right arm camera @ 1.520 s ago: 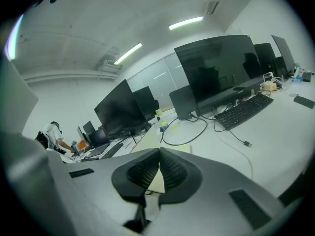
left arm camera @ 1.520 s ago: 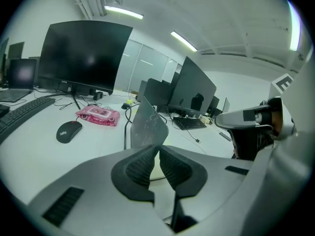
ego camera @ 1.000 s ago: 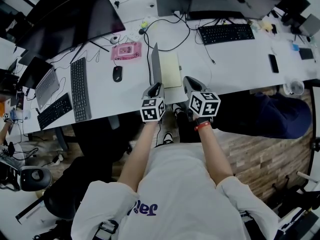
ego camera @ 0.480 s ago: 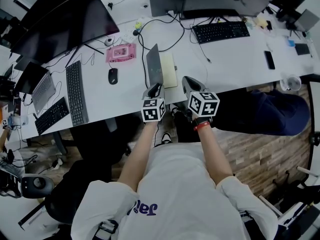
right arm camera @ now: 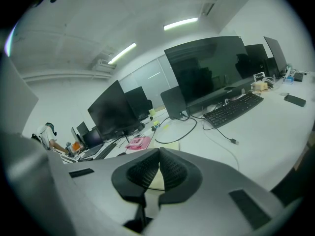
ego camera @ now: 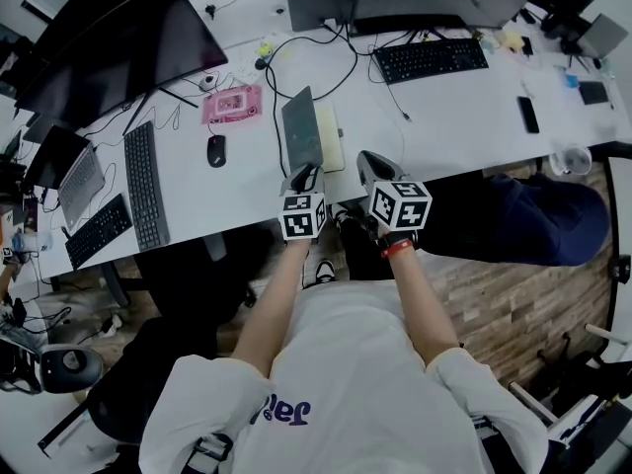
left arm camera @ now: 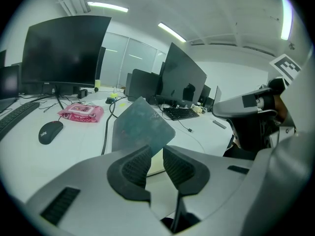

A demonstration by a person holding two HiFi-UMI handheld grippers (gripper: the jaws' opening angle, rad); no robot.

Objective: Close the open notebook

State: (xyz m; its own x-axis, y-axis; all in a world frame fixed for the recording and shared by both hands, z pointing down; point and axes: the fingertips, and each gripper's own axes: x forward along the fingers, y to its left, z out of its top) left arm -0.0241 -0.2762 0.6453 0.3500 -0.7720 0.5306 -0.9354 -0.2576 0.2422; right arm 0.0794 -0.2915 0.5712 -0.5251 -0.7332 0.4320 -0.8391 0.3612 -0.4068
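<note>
The notebook lies on the white desk (ego camera: 444,136) just beyond both grippers. Its grey cover (ego camera: 301,129) (left arm camera: 140,127) stands raised and tilted beside the cream page (ego camera: 331,138) (right arm camera: 170,146). My left gripper (ego camera: 307,174) (left arm camera: 157,149) is at the cover's near lower edge. Its jaws are opening, and the gap between the pads (left arm camera: 135,167) shows only the page. The cover rises behind the left pad, and no pad presses on it. My right gripper (ego camera: 367,158) (right arm camera: 159,154) hovers to the right of the notebook, its pads touching at the tips with nothing in them.
A black mouse (ego camera: 215,150) and a pink packet (ego camera: 233,104) lie left of the notebook, with two keyboards (ego camera: 145,184) further left. Cables (ego camera: 341,52), a third keyboard (ego camera: 428,59), monitors (ego camera: 109,42) and a phone (ego camera: 528,115) lie behind. A person in dark clothes (ego camera: 523,220) sits at right.
The grey cover, seen almost edge-on before, now shows a broader face. Both grippers have stayed close to where they were.
</note>
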